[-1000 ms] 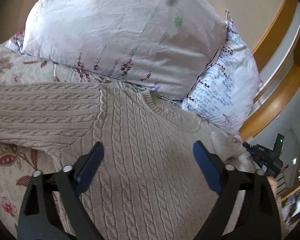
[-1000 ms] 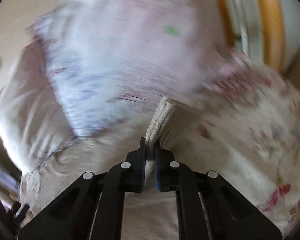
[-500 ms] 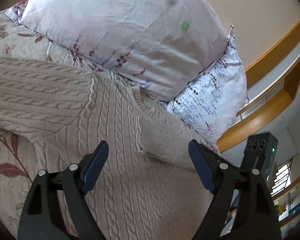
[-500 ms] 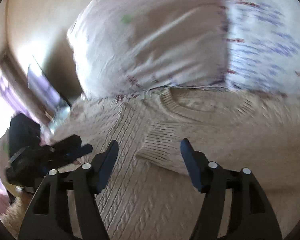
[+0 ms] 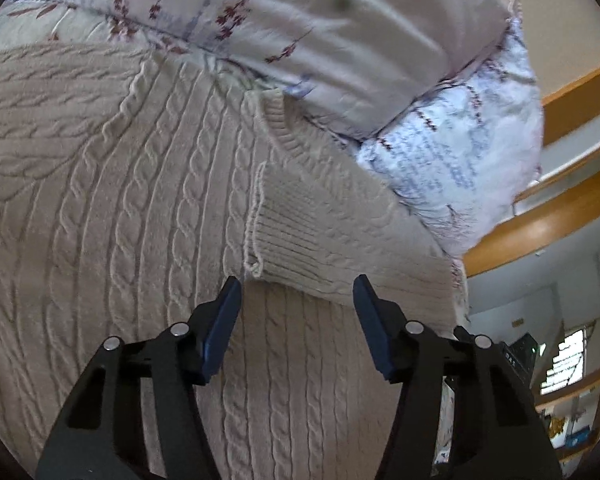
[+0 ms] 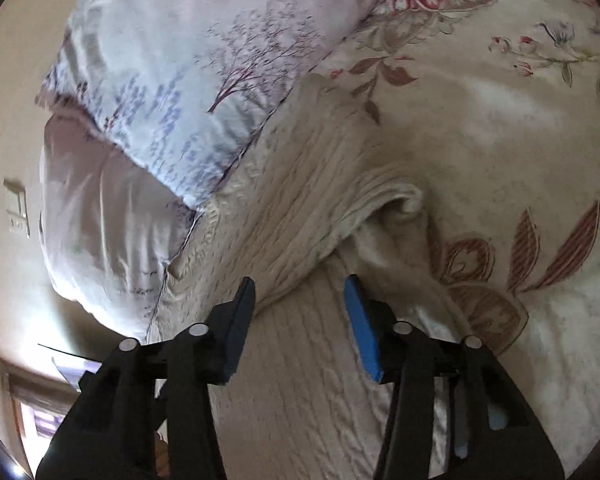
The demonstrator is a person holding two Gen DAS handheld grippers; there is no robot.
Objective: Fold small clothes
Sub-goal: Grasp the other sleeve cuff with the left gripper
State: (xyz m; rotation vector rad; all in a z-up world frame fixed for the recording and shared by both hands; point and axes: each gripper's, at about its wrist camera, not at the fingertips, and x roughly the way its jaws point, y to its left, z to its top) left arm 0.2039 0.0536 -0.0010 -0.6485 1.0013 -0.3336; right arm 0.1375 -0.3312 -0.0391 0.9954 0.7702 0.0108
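Flat across the bed lies a beige cable-knit sweater [image 5: 112, 208], filling most of the left wrist view, its neck end pushed up against the pillows at the far side. One sleeve [image 5: 332, 240] is folded over the chest, ribbed cuff [image 5: 276, 244] pointing left and lying on the cable rows, with a small loop of yarn at the cuff's near corner. The left gripper [image 5: 296, 292] hangs just near of that cuff, blue pads spread wide and holding nothing; the left pad's tip sits close to the cuff's corner, whether it touches the knit I cannot tell.

Beyond the sweater a pale pillow [image 5: 340, 28] with purple sprigs rests on a second pillow [image 5: 464, 160] printed with blue and dark marks; wooden trim [image 5: 540, 224] shows to the right.

Seen from the right wrist, the sweater [image 6: 300, 380] runs up the middle, with the folded sleeve [image 6: 300, 200] lying across it and a rounded fold of knit [image 6: 404, 204] at its right edge. The right gripper [image 6: 300, 292] is also spread apart, empty, pads poised over the sleeve's near edge. Floral bedding [image 6: 500, 128] lies to the right, the tree-printed pillow [image 6: 204, 80] far left
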